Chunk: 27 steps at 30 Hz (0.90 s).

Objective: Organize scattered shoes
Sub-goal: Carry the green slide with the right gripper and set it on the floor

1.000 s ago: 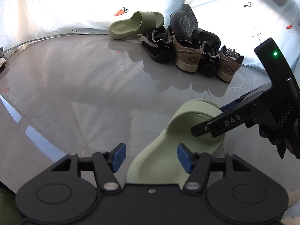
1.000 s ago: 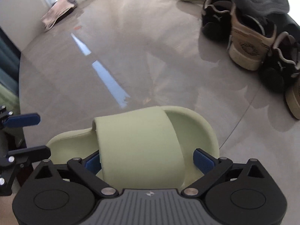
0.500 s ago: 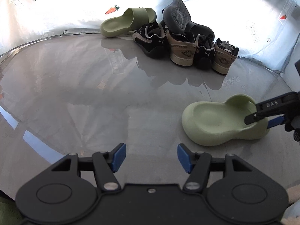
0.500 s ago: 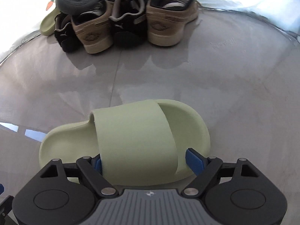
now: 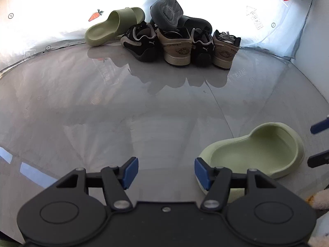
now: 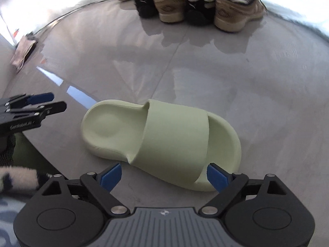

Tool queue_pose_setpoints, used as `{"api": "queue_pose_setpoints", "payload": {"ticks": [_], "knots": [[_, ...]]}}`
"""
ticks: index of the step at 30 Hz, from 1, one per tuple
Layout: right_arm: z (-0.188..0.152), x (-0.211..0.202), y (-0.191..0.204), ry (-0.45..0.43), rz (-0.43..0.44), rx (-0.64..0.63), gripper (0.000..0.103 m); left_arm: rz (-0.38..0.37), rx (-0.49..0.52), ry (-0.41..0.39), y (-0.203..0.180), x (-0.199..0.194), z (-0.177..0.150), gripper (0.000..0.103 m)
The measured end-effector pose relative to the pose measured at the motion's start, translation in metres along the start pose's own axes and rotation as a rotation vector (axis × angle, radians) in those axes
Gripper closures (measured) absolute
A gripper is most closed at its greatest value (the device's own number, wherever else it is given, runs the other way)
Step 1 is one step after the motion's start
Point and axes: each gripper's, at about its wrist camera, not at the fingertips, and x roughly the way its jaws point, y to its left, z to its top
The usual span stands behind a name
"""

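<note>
Shoes: a pale green foam slide with a wide strap (image 6: 164, 140) lies sole-down on the glossy grey floor (image 5: 102, 103), alone in the open middle, well apart from the rest. The rest are gathered at the far edge of the floor against the white printed backdrop (image 5: 51, 10): a matching pale green foam slide (image 5: 111, 26), two black suede sneakers (image 5: 141, 45), two tan leather sneakers (image 5: 176, 49), and dark grey rubber slides stacked on top (image 5: 166, 10).

Right hand-held gripper (image 6: 164, 176): jaws opening, spread wide to either side of the near slide's strap; the pads do not press on it. Left hand-held gripper (image 5: 164, 170): jaws spread, nothing between them, the slide's heel just beside its right finger.

Assessment: the task appears partly done. The far group is collected but not in order; pairs are interleaved, and one dark slide rests upside down on the others. The near green slide remains separated from its partner. Still outstanding, in my judgement: carrying it to the far edge and setting the pairs side by side.
</note>
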Motion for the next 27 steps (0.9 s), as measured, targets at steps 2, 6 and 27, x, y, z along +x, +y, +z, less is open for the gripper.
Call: {"api": "queue_pose_setpoints", "payload": {"ticks": [2,6,27], "knots": [[0.003,0.000,0.002,-0.039,-0.012,-0.173,0.002,-0.002,-0.008,-0.004,0.001,0.000,0.001,0.042],[0.011,0.021,0.016,-0.004,-0.007,-0.531,0.001,0.001,-0.030,-0.018,0.003,0.000,0.004,0.042],[0.078,0.098,0.010,0.133,-0.189,-0.023,0.000,0.111,-0.275,-0.064,0.054,-0.032,-0.036,0.042]]}}
